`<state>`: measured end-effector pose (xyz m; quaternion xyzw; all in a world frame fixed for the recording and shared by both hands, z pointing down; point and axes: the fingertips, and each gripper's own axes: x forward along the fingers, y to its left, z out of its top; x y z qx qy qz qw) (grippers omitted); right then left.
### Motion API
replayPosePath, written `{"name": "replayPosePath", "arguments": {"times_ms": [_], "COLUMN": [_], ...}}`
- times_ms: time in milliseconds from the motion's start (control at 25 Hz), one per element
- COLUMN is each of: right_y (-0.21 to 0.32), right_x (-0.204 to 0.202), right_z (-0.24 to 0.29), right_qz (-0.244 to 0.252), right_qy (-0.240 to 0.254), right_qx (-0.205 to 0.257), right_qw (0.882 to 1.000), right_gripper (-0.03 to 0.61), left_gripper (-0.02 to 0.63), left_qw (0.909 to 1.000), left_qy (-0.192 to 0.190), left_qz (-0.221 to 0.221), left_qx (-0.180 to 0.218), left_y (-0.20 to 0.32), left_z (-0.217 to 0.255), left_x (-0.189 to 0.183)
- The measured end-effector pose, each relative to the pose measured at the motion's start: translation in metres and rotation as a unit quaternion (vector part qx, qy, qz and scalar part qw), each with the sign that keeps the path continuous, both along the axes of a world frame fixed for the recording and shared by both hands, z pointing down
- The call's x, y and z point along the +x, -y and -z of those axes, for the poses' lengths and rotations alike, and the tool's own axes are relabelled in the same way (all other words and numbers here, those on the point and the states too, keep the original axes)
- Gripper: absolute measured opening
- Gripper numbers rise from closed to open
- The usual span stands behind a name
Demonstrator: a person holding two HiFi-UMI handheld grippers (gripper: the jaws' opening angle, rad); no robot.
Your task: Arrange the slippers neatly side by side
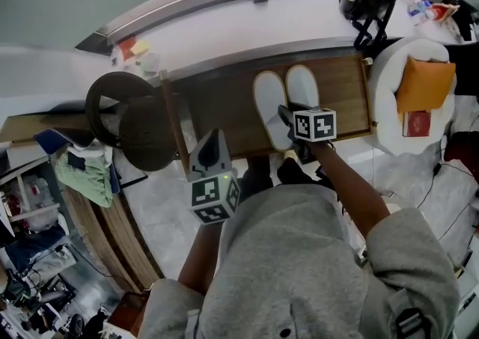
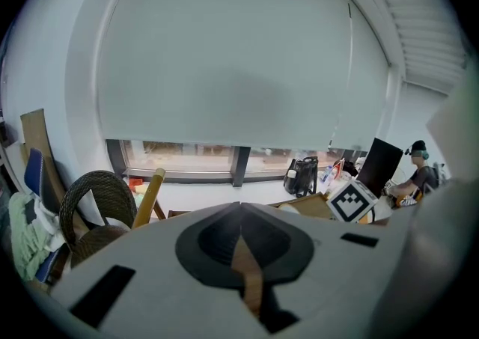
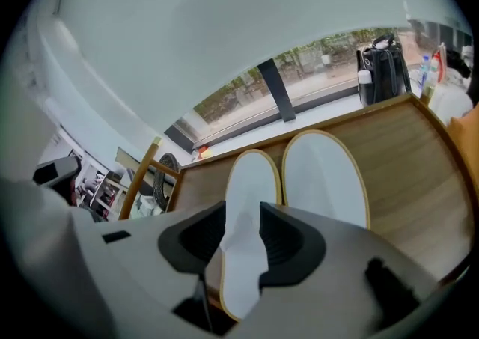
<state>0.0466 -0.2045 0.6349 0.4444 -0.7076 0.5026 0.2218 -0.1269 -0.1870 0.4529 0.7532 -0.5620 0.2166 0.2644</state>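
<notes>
Pinching white fabric at the heel end of the left-hand slipper [image 3: 251, 195], the right gripper [image 3: 241, 233] has its two dark jaws closed onto it from either side, low over the wooden tabletop [image 3: 404, 158]. Both slippers are white with a thin tan rim and lie soles up or flat, toes toward the window. The right-hand slipper [image 3: 325, 176] lies just beside the held one, their long edges almost meeting, and its toe sits a little farther toward the window. Its heel is hidden behind the gripper body.

From the head view the pair lies near the middle of the tabletop [image 1: 224, 102], the left-hand slipper [image 1: 269, 102] reaching closer to the front edge than the right-hand slipper [image 1: 301, 84], with the right gripper [image 1: 288, 117] over them.

Left gripper [image 2: 241, 236] is lifted away from the table, tilted up toward the roller blind [image 2: 239, 68], its jaws pressed together with nothing between them. A dark wicker chair [image 1: 123, 117] stands off the table's left end
</notes>
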Motion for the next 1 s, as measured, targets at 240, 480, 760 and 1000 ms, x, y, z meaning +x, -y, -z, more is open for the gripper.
{"name": "replayPosePath", "arguments": {"times_ms": [240, 480, 760, 1000], "right_y": [-0.005, -0.009, -0.047, -0.079], "right_x": [0.029, 0.080, 0.152, 0.186], "right_z": [0.058, 0.134, 0.203, 0.227], "right_qz": [0.066, 0.095, 0.073, 0.043], "right_qy": [-0.018, -0.058, -0.100, -0.098], "right_qx": [0.098, 0.217, 0.317, 0.348], "right_qw": [0.993, 0.970, 0.940, 0.931], "right_gripper": [0.133, 0.122, 0.032, 0.031], "left_gripper": [0.015, 0.015, 0.015, 0.015], "left_qw": [0.9998, 0.9991, 0.9973, 0.9947], "left_qy": [-0.008, -0.012, -0.014, -0.019], "left_qz": [-0.009, -0.016, -0.014, -0.009], "left_qx": [0.017, 0.037, 0.071, 0.101], "left_y": [-0.011, -0.027, -0.056, -0.080], "left_z": [0.011, 0.024, 0.046, 0.065], "left_x": [0.034, 0.068, 0.093, 0.115]}}
